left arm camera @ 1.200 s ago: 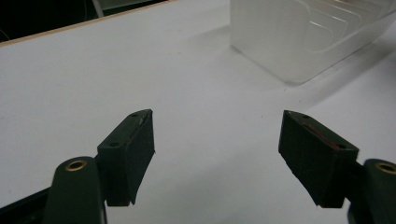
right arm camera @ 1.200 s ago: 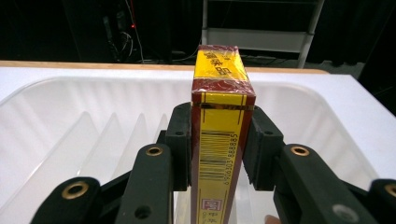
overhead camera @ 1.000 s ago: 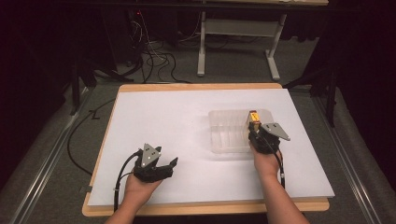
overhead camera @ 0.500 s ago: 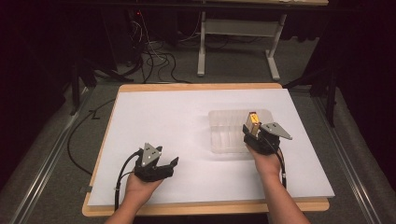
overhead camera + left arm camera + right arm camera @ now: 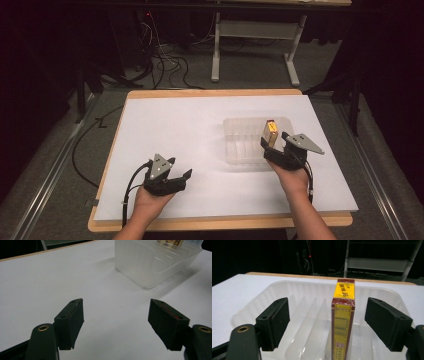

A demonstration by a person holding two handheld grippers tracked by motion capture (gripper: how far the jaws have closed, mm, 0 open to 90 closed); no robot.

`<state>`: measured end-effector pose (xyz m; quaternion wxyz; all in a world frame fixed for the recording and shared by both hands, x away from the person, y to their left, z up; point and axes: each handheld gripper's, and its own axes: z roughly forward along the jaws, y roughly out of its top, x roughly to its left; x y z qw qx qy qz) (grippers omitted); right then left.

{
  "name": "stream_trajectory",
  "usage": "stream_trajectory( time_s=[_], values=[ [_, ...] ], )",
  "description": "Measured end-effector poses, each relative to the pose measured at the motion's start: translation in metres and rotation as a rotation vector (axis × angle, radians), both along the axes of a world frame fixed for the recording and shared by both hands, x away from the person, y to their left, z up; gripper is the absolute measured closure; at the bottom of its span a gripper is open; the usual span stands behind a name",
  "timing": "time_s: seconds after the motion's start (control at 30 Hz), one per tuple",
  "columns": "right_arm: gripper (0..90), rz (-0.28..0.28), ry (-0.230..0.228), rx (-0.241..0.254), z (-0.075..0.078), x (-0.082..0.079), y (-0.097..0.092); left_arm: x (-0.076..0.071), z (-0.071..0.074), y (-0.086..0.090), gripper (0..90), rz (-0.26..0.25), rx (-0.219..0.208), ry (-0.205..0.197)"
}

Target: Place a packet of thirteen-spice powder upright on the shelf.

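Claws apart on both sides, I watch from afar as my right claw (image 5: 270, 146) sits at the near edge of a clear ribbed plastic tray (image 5: 239, 148) on the white-covered worktop (image 5: 170, 125). Its jaws have just been opening, and in the right gripper view the red-and-yellow box (image 5: 342, 320) stands upright on its narrow end inside the tray (image 5: 294, 312), between the two black pads (image 5: 274, 322) but touched by neither, a gap showing on each side. From the high view the box (image 5: 270, 132) rises above the tray's rim toward its right end, just beyond the right claw. My left claw (image 5: 184, 176) rests low over the bare white sheet near the worktop's front edge, well apart from the tray, jaws spread wide with nothing between them; in the left gripper view the tray (image 5: 152, 262) lies ahead and to the right, the box's top (image 5: 170, 242) just peeking at the upper edge.
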<state>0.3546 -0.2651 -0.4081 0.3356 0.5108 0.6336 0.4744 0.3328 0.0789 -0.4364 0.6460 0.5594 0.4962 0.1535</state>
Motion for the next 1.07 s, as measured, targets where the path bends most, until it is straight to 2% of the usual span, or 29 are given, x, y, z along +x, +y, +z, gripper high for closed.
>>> stream_trajectory(
  time_s=[0.03, 0.1, 0.23, 0.3, 0.37, 0.43, 0.53, 0.67, 0.83, 0.87, 1.07],
  values=[
    [17.1, 0.011, -0.005, -0.005, 0.002, -0.004, 0.001, -0.001, 0.001, -0.001, 29.4, -0.004, -0.015, 0.005],
    [16.4, 0.027, -0.012, -0.004, 0.004, -0.008, 0.001, -0.002, 0.001, -0.002, 29.4, -0.01, -0.016, 0.006],
    [15.0, 0.129, -0.013, -0.002, 0.007, -0.032, 0.007, -0.007, 0.003, -0.008, 29.3, -0.052, -0.041, 0.021],
    [14.5, 0.145, -0.009, -0.005, 0.006, -0.037, 0.008, -0.007, 0.002, -0.009, 29.3, -0.058, -0.043, 0.025],
    [13.9, 0.179, 0.0, -0.008, -0.003, -0.051, 0.008, -0.009, 0.001, -0.012, 29.1, -0.074, -0.056, 0.036],
    [15.8, 0.169, 0.018, -0.007, -0.016, -0.057, 0.005, -0.011, -0.001, -0.016, 29.0, -0.09, -0.046, 0.04],
    [15.7, 0.168, 0.087, -0.02, -0.03, -0.056, 0.002, -0.013, -0.002, -0.019, 28.9, -0.098, -0.042, 0.047],
    [16.0, 0.165, 0.058, -0.016, -0.029, -0.055, 0.003, -0.015, -0.003, -0.023, 28.9, -0.106, -0.034, 0.043],
    [16.1, 0.179, 0.059, -0.028, -0.031, -0.056, 0.006, -0.016, -0.003, -0.025, 28.9, -0.122, -0.032, 0.046],
    [16.1, 0.183, 0.058, -0.027, -0.032, -0.056, 0.006, -0.016, -0.003, -0.025, 28.9, -0.12, -0.046, 0.054],
    [16.2, 0.166, 0.051, -0.013, -0.03, -0.054, 0.005, -0.017, -0.006, -0.024, 28.9, -0.115, -0.037, 0.061]
  ],
)
